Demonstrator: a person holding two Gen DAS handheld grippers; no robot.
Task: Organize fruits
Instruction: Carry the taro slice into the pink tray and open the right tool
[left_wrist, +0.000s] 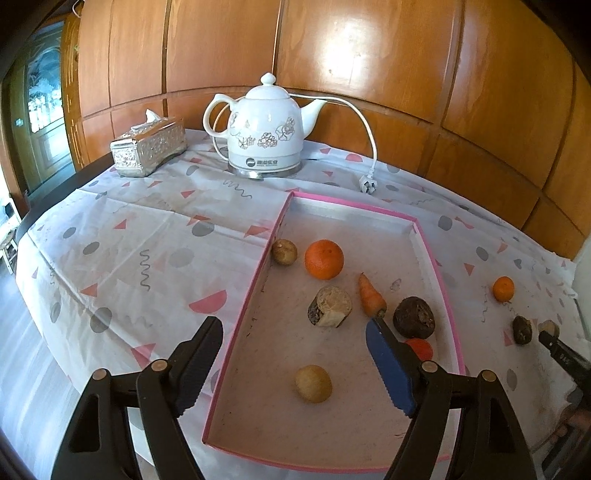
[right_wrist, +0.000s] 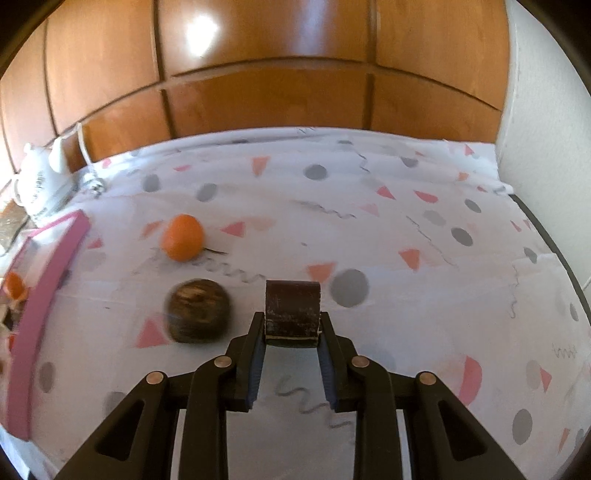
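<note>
Overhead, the left claw hangs spread wide above the near half of the pink-rimmed tray, nothing between its pads. Inside the tray lie a large orange, a carrot, a cut brown fruit, a dark round fruit, two pale round fruits and a reddish piece half hidden behind the blue pad. The carrot's thick end sits right at that pad's tip. To the tray's left the patterned cloth on the worktop lies bare up to its dark edge.

Off to the right, the right claw is clenched on a dark cut chunk of fruit. Just beside it on the cloth rests a blurred dark fruit, and farther back a small orange; the remaining cloth runs free to the white wall.

Behind the tray stand a white floral kettle, its plug lying loose, and a silver tissue box. The kettle's base carries a logo with characters too small to read.
</note>
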